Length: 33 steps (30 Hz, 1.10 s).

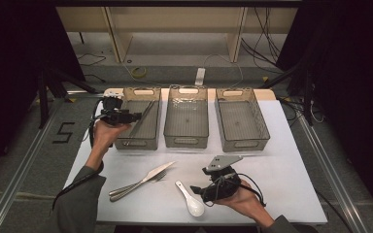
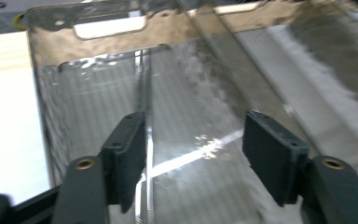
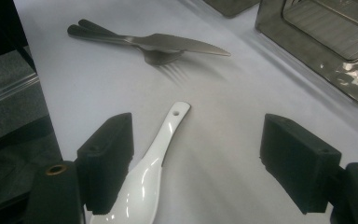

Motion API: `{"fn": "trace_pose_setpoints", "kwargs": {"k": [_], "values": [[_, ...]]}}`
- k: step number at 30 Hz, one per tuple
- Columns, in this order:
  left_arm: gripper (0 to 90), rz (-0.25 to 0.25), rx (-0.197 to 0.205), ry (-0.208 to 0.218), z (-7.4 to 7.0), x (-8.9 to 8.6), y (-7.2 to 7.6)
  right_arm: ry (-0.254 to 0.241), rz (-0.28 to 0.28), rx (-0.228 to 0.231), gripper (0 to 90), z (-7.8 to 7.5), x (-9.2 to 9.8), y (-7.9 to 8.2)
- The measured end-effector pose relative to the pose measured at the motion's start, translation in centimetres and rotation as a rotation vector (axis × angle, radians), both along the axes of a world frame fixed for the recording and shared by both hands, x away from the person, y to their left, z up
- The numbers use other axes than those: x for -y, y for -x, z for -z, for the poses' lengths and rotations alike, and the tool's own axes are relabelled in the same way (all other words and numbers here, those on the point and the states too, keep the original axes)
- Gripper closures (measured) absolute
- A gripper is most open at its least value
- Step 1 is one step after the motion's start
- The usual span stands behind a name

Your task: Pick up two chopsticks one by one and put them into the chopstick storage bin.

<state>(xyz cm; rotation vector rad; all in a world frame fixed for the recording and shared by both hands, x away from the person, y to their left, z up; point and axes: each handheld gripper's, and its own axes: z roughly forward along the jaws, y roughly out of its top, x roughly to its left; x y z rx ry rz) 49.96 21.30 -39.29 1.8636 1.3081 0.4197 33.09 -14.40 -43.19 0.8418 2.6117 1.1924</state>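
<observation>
Releasing over the left bin (image 1: 137, 119), left tool (image 1: 135, 116) gapes empty; lift straight clear. Right tool (image 1: 197, 190), open, hovers by the spoon (image 1: 190, 199) at six o'clock.

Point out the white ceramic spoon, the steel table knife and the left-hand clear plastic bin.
White ceramic spoon (image 3: 161, 140), right gripper view, on its handle.
Steel table knife (image 3: 177, 43), right gripper view, on its blade.
Left-hand clear plastic bin (image 1: 135, 142), high view, on its near wall.

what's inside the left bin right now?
One thin dark rod-like utensil lies lengthwise in the left bin, under the open left gripper. The hand and gripper cover the bin's near left corner.
</observation>
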Motion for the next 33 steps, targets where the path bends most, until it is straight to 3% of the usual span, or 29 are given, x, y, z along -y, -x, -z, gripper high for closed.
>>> {"fn": "trace_pose_setpoints", "kwargs": {"k": [3, 5, 7, 10, 18, 28, 33], "values": [[32.2, 0.020, 0.024, 0.057, -0.3, -0.2, 1.8, 0.008, 0.000, 0.001, 26.8, 0.1, -0.2, 0.0], [29.7, 0.033, 0.020, 0.026, -0.6, -0.1, 2.5, 0.008, 0.003, 0.006, 28.1, 0.0, -0.2, 0.0], [28.7, 0.043, 0.039, 0.048, -0.8, 0.0, 3.4, -0.005, 0.012, 0.004, 28.7, 0.0, -0.2, -0.1], [26.6, 0.055, 0.077, -0.005, -0.9, 0.5, 4.5, -0.005, 0.016, 0.001, 28.9, 0.2, -0.3, -0.3], [19.9, 0.146, 0.067, 0.123, -0.6, 0.8, 6.6, 0.007, 0.027, -0.018, 29.4, 0.4, -1.0, -0.8], [15.3, 0.190, 0.069, 0.151, 1.0, 1.1, 8.8, 0.018, 0.025, -0.055, 27.6, 0.9, -1.3, -1.3], [14.5, 0.195, 0.080, 0.125, 1.5, 1.3, 9.9, 0.031, 0.026, -0.071, 26.3, 1.0, -1.5, -1.5]]}}
